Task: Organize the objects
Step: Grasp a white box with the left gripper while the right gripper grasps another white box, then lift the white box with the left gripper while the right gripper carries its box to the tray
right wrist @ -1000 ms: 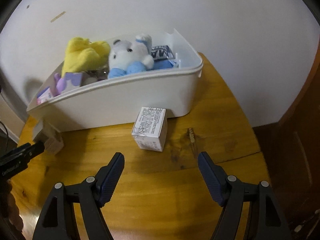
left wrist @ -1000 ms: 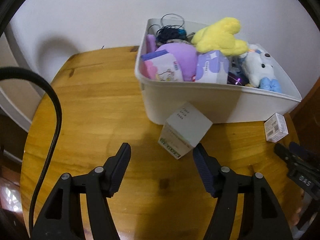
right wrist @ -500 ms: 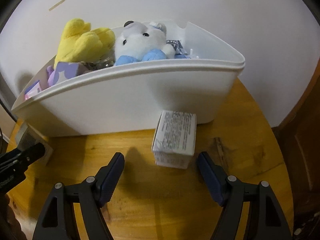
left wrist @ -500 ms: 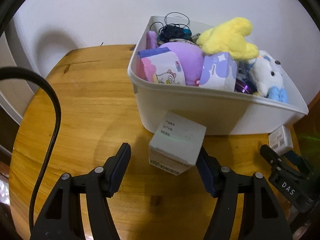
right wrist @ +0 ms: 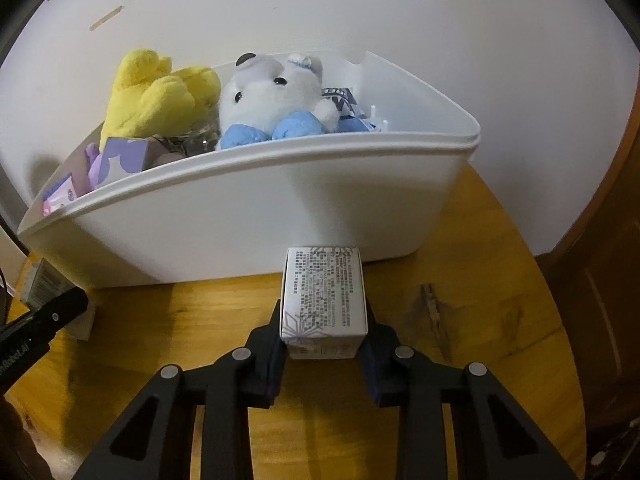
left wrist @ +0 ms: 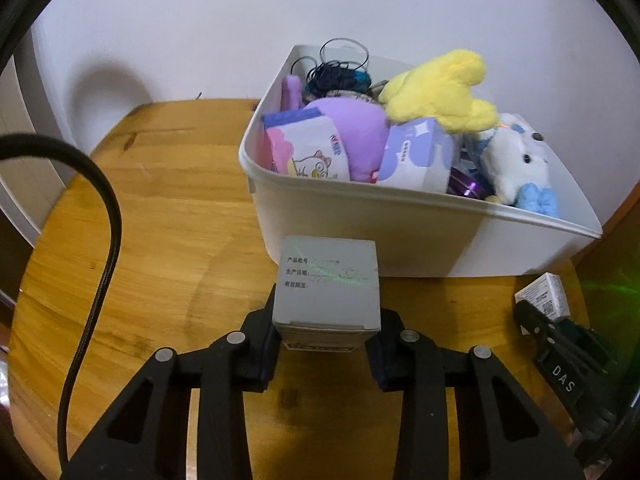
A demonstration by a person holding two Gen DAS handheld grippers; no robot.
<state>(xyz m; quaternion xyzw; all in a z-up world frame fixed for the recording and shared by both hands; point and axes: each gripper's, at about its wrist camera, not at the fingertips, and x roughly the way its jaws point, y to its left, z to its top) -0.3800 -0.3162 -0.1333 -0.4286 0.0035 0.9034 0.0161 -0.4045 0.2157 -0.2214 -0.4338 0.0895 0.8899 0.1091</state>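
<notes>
Your left gripper (left wrist: 326, 334) is clamped on the grey box (left wrist: 326, 294) and your right gripper (right wrist: 323, 334) on the printed box (right wrist: 323, 300), both just before the bin (right wrist: 256, 216) wall, bare table (left wrist: 160, 216) leftward.

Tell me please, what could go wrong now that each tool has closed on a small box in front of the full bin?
1. The white bin is already heaped: the yellow plush sits above the rim, so added boxes may slide off.
2. The left tool grips the grey box only at its near end; it could pivot when lifted.
3. The right tool holds the printed box close to the bin wall; lifting may bump it.
</notes>
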